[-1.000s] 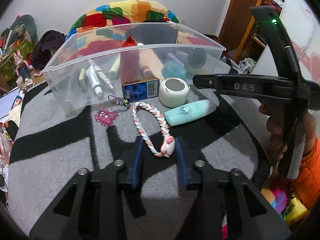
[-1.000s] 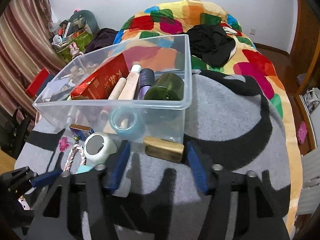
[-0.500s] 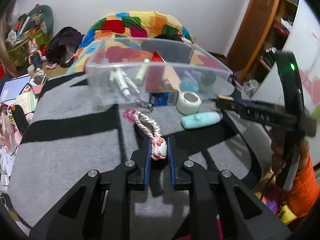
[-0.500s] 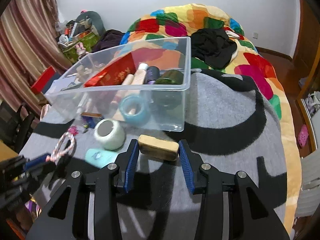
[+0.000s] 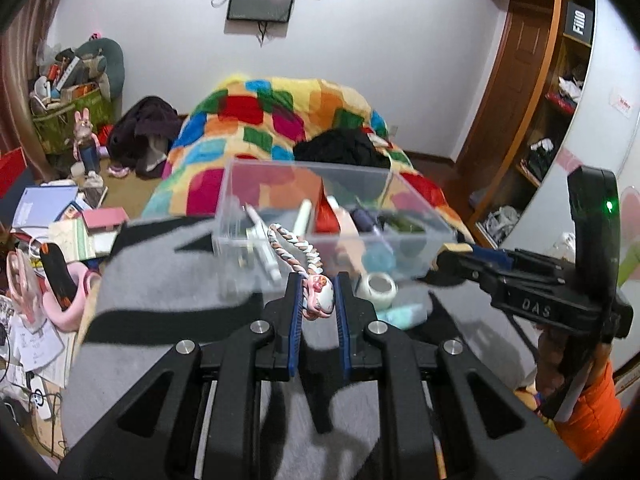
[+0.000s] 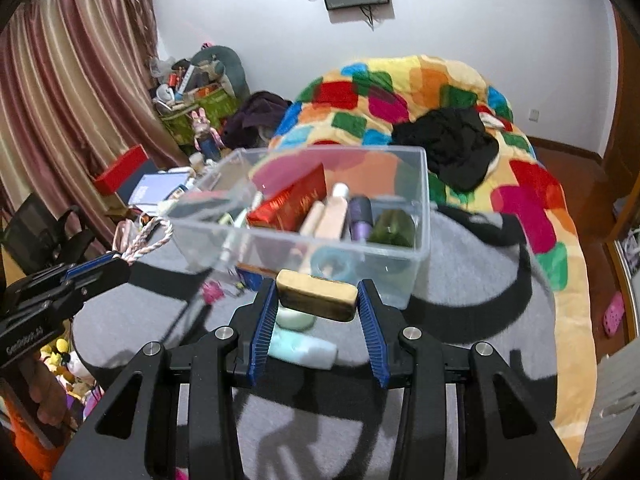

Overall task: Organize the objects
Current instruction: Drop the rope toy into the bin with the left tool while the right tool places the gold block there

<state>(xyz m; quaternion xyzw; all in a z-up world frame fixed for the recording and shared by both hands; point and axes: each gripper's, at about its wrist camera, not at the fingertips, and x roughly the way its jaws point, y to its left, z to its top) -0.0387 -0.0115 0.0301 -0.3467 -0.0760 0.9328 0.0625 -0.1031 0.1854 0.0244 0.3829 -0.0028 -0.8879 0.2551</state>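
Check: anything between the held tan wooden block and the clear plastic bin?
Nothing visible. The right gripper holds the tan wooden block just short of the clear plastic bin's near wall, with the open top unobstructed.

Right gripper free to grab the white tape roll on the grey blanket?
Probably not: the right gripper has its jaws shut on a tan wooden block. The white tape roll lies unobstructed beside the clear plastic bin.

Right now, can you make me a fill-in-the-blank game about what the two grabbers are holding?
1. The left gripper is shut on a braided ____.
2. The right gripper is shut on a ____ block.
3. The red box lies inside the clear plastic ____.
4. The white tape roll sits on the ____ blanket.

Missing words: rope; wooden; bin; grey
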